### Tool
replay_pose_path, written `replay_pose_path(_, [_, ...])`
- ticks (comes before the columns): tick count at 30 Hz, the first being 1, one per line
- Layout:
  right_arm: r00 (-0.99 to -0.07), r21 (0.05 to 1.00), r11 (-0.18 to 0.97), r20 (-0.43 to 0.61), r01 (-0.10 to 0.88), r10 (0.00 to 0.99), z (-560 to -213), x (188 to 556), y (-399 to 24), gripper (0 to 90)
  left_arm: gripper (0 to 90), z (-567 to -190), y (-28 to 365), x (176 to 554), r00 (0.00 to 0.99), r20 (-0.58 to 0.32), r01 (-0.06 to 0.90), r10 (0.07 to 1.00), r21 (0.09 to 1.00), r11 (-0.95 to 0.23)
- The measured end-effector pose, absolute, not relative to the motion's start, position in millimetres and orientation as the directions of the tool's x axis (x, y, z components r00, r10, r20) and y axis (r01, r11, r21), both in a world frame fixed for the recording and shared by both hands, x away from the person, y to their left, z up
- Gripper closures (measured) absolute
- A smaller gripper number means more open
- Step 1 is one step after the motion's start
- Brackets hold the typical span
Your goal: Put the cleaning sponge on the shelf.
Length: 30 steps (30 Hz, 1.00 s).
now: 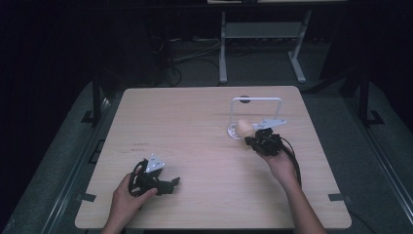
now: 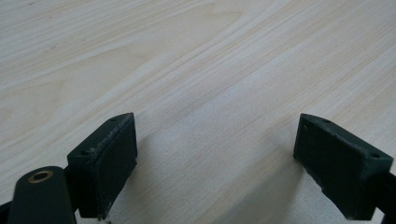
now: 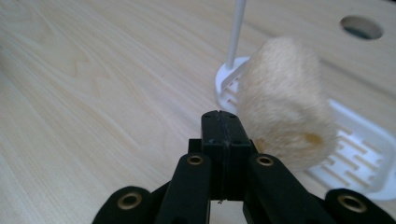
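Right, quick status from my remote seat.

Right gripper (image 3: 223,122): jaws fully closed, pad faces pressed together. I see nothing clamped between them.
Fuzzy roll (image 3: 285,105): tan, cylindrical, sitting just beside the closed jaw tips on their right in the right gripper view, and over the near end of the white rack (image 3: 359,161). I can't tell whether it touches the jaws or rests on the rack.
High view: right gripper (image 1: 254,140) is at the rack's base, with the roll (image 1: 244,128) at its tip.
Rack frame: thin white upright (image 3: 236,32) rises just behind the roll.
Left gripper (image 2: 215,163): jaws wide apart, nothing between them, low over bare table (image 2: 196,60). In the high view it (image 1: 168,185) is parked at the near left, well apart from the rack.
Risk 1: my read is the jaws shut beside the roll, not on it. Any lift from here would come up empty.
Risk 2: closed tips nudging the roll could push it off the rack and away across the table.
Risk 3: a sideways swing could knock the thin upright and shift the light rack.
Markings: small dark print on the table (image 1: 141,145) in the high view, too small to read. No brands or labels legible anywhere else.
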State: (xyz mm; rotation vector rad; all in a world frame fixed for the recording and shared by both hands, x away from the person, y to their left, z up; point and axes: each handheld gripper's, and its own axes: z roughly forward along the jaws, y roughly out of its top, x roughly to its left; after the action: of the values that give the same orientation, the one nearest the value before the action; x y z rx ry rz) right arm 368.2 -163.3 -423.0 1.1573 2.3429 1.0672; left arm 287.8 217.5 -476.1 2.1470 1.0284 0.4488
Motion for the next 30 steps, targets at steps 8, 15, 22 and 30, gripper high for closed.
replay_pose_path(8, [-0.643, 0.71, 0.431, 0.039, 0.557, 0.765, -444, 373, -156, 89.8, 12.9, -476, 217, 288, 0.624, 0.008, 0.537, 0.781, 0.721, -0.437])
replay_pose_path(15, [-0.638, 0.701, 0.435, 0.037, 0.565, 0.769, -455, 379, -155, 89.7, 12.9, -476, 217, 288, 0.624, 0.008, 0.538, 0.781, 0.721, -0.437])
replay_pose_path(22, [-0.62, 0.705, 0.417, 0.04, 0.574, 0.784, -458, 381, -159, 89.7, 12.9, -476, 217, 288, 0.624, 0.007, 0.538, 0.782, 0.721, -0.436])
replay_pose_path(30, [-0.6, 0.711, 0.402, 0.035, 0.577, 0.799, -458, 382, -168, 89.7, 12.9, -476, 217, 288, 0.624, 0.008, 0.537, 0.781, 0.722, -0.436])
